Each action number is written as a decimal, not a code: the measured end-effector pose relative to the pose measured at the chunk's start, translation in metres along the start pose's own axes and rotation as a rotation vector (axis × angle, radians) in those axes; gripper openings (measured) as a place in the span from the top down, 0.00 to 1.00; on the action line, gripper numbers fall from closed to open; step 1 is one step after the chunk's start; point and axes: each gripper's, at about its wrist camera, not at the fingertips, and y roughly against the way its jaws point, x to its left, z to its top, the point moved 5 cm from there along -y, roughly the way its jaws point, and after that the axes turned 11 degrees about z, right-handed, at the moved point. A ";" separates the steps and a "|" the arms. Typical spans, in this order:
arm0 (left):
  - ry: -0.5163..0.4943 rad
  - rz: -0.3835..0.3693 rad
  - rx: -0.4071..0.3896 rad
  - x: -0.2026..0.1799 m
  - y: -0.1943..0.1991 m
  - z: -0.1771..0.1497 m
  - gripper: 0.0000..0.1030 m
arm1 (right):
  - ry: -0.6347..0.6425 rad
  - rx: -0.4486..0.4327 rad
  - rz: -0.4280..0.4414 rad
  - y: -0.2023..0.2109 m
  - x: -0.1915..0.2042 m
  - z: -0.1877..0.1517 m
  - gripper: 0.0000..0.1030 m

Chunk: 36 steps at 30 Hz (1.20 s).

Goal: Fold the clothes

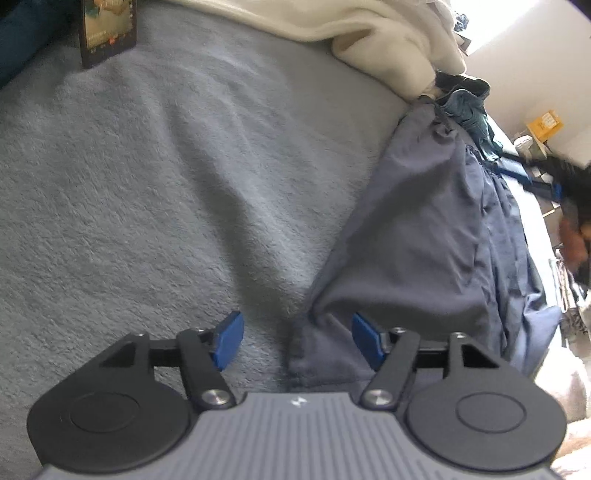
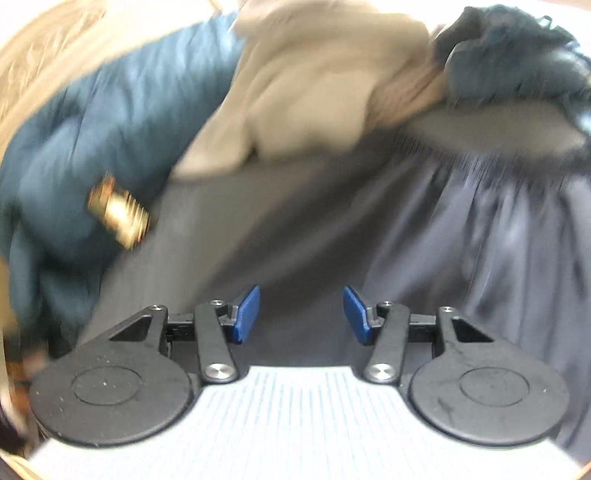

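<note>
A slate-blue garment (image 1: 424,236) lies crumpled on the grey fleece blanket (image 1: 147,192) at the right of the left wrist view. Its lower corner reaches between the blue pads of my left gripper (image 1: 297,341), which is open and close above it. In the blurred right wrist view the same garment (image 2: 480,240) fills the right side, gathered near the top. My right gripper (image 2: 301,314) is open and empty over the grey blanket (image 2: 229,229), beside the garment's edge.
A cream fleece (image 1: 369,29) and dark teal clothes (image 1: 472,110) are heaped at the far edge. A dark box (image 1: 107,29) stands at the upper left. The right wrist view shows a teal puffy jacket (image 2: 92,140), a cream garment (image 2: 314,92) and dark clothes (image 2: 509,55).
</note>
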 end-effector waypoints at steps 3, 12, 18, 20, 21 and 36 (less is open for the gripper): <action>-0.029 0.008 0.021 -0.003 -0.008 -0.003 0.38 | -0.027 -0.067 -0.030 -0.014 -0.014 0.036 0.52; -0.059 -0.002 0.050 0.001 -0.019 0.003 0.43 | 0.020 -0.008 -0.136 -0.115 -0.049 0.072 0.73; -0.017 -0.046 0.095 0.005 -0.021 0.007 0.41 | 0.013 -0.054 -0.130 -0.146 -0.068 0.080 0.73; -0.006 -0.060 0.105 0.006 -0.022 0.008 0.38 | -0.045 -0.084 -0.077 -0.134 -0.073 0.082 0.72; -0.001 -0.067 0.108 0.006 -0.022 0.009 0.38 | -0.071 -0.107 -0.039 -0.122 -0.074 0.083 0.71; 0.071 -0.058 0.117 -0.004 -0.016 0.014 0.32 | -0.050 -0.185 0.378 0.101 0.030 0.044 0.59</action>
